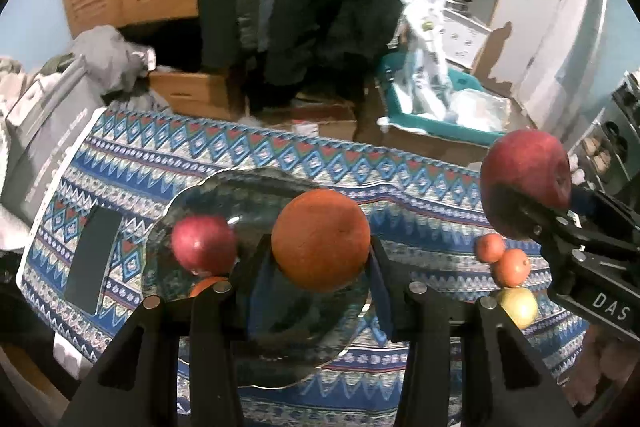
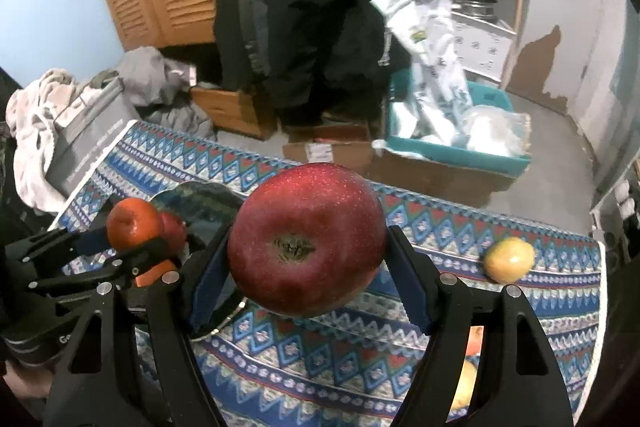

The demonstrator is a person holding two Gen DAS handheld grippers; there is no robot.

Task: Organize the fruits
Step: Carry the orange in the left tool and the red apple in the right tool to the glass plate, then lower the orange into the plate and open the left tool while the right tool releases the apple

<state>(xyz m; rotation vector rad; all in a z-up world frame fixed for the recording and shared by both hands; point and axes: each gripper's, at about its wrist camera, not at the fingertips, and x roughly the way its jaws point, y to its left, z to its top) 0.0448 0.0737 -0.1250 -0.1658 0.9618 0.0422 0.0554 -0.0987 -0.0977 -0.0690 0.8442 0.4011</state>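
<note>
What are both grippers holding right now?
Left gripper: shut on the round orange fruit.
Right gripper: shut on the large dark red apple.

— That small orange fruit (image 1: 206,285) on the glass plate (image 1: 192,195) is hiding behind the black gripper finger (image 1: 208,307).

— And the pale printing on the grey box (image 1: 48,151) is blurring past reading.

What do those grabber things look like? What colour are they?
Both are black plastic. The left gripper and right gripper each have two angular black arms with triangle-shaped holes, small round silver bolts, and blue pads lining the inside of the jaws. The right one has white letters "DAS" printed on its side. No cables show.
</note>
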